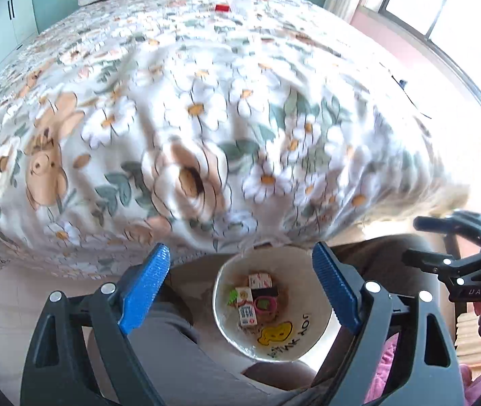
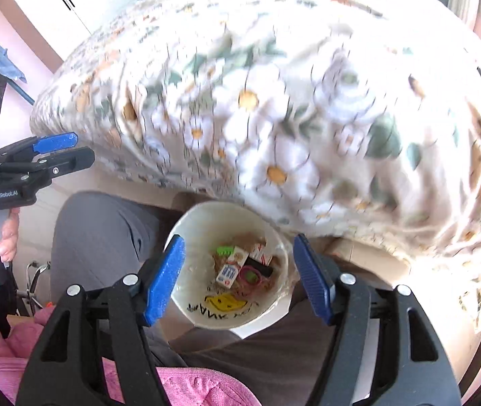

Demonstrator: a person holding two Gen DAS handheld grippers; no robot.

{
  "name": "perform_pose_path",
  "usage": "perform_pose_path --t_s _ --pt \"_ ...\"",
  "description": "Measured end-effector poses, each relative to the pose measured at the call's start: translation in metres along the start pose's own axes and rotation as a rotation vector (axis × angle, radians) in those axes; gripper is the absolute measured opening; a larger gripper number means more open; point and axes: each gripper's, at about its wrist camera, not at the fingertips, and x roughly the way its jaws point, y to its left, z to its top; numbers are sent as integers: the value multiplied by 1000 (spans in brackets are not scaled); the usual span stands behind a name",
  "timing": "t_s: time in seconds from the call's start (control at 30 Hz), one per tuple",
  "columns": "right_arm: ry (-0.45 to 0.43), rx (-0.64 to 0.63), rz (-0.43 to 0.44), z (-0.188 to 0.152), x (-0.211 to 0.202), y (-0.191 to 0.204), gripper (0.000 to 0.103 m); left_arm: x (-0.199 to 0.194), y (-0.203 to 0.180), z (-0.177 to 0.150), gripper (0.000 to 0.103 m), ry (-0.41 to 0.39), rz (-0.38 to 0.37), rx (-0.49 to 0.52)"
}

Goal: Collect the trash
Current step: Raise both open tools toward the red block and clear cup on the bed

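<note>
Both jaws apart, empty: left gripper (image 1: pixel 240 291) and right gripper (image 2: pixel 238 277) over trash bin (image 2: pixel 186 233); next likely the red scrap (image 1: pixel 222 7) on bed (image 1: pixel 206 101)

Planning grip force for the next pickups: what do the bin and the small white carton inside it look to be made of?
Bin: looks like thin white plastic or coated paper, going by its smooth, slightly glossy inner wall with a printed yellow face and lettering; which of the two is unclear. Small white carton: probably printed cardboard, with flat faces, sharp folded edges and a barcode-like blue print. Likely light and crushable, so grip gently.
</note>
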Motion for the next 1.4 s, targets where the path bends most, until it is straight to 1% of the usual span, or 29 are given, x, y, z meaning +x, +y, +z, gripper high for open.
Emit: perform_pose_path --t_s 0.1,0.17,0.23,0.27,0.3,0.37,0.43,0.5,0.6,0.67,0.73,0.8,0.9,1.03,1.17,1.23,1.33,1.4 --pt "-115 -38 -23 27 -37 -1 70 -21 5 34 90 -84 27 29" --pt "-177 -67 -49 44 -53 0 71 -30 6 58 90 -123 75 77" --pt "-236 -104 -79 66 -68 0 71 -31 9 82 90 -156 127 109" --pt "-265 -123 -99 77 -75 1 72 -31 13 95 90 -171 139 107" --pt "-292 -141 -122 88 -79 2 73 -30 18 106 90 -180 133 109" --pt "-340 -172 -151 110 -84 2 73 -28 24 128 90 -203 118 107" --pt "-370 -188 -156 135 -85 1 73 -24 27 150 90 -218 111 128" --pt "-390 -197 -157 164 -82 -3 73 -17 26 173 90 -235 111 184" --pt "-419 -201 -175 205 -72 -8 73 -4 23 205 90 -272 153 285" --pt "-432 -197 -186 233 -61 -13 73 6 22 224 90 -295 154 354" --pt "-438 -187 -194 261 -47 -19 73 21 21 244 90 -298 152 416" --pt "-442 -174 -202 287 -34 -29 73 38 21 264 91 -287 155 469" --pt "-440 -161 -217 324 -12 -41 73 63 25 292 91 -266 125 523" --pt "-430 -159 -241 367 20 -56 73 97 38 332 91 -229 66 535" --pt "-396 -126 -220 410 55 -75 73 132 53 377 90 -188 16 540" --pt "-376 -124 -228 431 75 -82 73 150 58 400 90 -172 -7 550" --pt "-354 -120 -245 460 104 -94 73 181 61 431 91 -130 -38 587" --pt "-337 -100 -244 479 123 -106 73 203 59 448 90 -110 -36 631"
